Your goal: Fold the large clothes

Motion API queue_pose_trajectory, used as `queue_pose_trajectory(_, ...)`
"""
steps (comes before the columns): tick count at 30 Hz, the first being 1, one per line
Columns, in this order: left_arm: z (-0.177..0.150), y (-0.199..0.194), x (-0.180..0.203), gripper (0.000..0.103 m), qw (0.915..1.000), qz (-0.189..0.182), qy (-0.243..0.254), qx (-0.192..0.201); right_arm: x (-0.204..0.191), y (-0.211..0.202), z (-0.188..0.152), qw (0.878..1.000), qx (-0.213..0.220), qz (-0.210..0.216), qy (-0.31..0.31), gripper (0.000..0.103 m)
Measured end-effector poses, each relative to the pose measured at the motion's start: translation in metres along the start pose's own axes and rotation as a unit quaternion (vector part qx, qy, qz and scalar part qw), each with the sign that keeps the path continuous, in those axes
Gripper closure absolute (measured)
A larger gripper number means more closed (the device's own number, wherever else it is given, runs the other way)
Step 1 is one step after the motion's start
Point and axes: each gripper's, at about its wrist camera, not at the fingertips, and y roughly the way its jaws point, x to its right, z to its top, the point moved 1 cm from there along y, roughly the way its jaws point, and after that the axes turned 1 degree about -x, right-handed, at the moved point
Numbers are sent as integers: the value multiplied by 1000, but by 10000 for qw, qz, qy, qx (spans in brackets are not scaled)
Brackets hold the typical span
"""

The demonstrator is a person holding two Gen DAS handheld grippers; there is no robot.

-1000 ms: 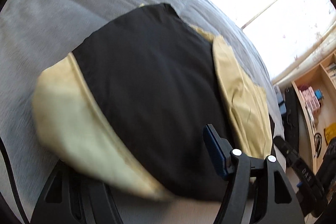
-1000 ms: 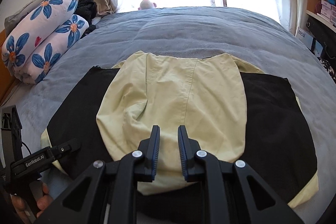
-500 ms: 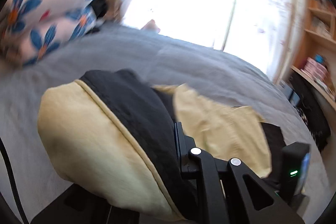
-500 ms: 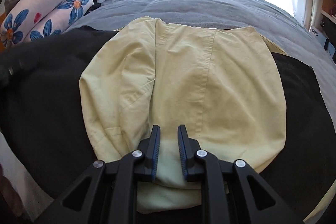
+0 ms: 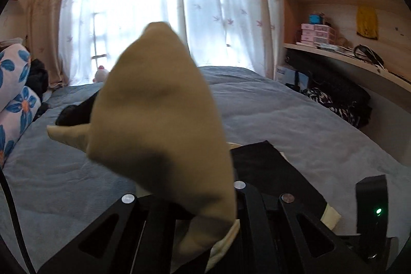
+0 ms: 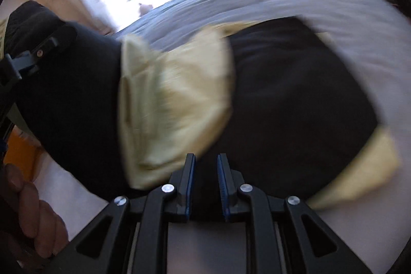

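The garment is a large black and pale-yellow piece of clothing on a grey bed. In the left wrist view my left gripper [image 5: 205, 217] is shut on a yellow fold of the garment [image 5: 164, 120] and holds it up off the bed; the fabric hides the fingertips. More black cloth [image 5: 272, 171] lies flat to the right. In the right wrist view, which is blurred, my right gripper [image 6: 205, 179] stands slightly open over the black part of the garment [image 6: 295, 104], with nothing between its pads. A yellow panel [image 6: 174, 104] lies left of it. The left gripper [image 6: 23, 63] shows at the far left under raised black cloth.
The grey bedspread [image 5: 295, 120] spreads all around. Flowered pillows [image 5: 15, 99] lie at the left. A curtained window [image 5: 159, 4] is behind the bed. A desk and shelves [image 5: 334, 17] with dark bags [image 5: 339, 99] stand on the right.
My left gripper has lifted the garment's left side off the bed and swung it up and across. The right gripper has moved right, from the yellow panel to the black part.
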Motion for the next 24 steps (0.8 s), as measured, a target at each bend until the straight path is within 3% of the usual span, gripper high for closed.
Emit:
queue_pose_trajectory(4,-13,39,62,97,9969,-527,368,-453,76,-38,6,9931,337,-777,817,86)
queue_pose_trajectory(8,-56,90,115,97,9852,-845,756,-1282,119,-53,1,9849,460,-1194,1166,86)
queue_pose_trajectory(11,-85,116,128,96,9767,-890,813,-1777,131,-48,-4,9840,336,-1182,1288,86)
queue_pose_trajectory(13,-89,117,130,95,9759,-899,879,-1785,137,-47,-8,9844,267,-1138,1317,86)
queue_pose_trajectory(15,-84,113,128,81,9743,-1032,791,-1840,136,-47,-9,9853,220,-1093,1297,86)
queue_pose_trajectory(17,-79,106,123,47,9690,-1304,614,-2008,133,-47,-7,9869,156,-959,1291,86)
queue_pose_trajectory(19,-73,93,117,25,9690,-1356,521,-1998,131,-48,-3,9876,137,-888,1285,86)
queue_pose_trajectory(23,-60,55,94,24,9713,-1399,241,-1910,122,-65,4,9895,245,-802,1176,85)
queue_pose_trajectory(24,-58,47,85,24,9724,-1371,74,-1886,122,-68,9,9899,279,-764,1162,79)
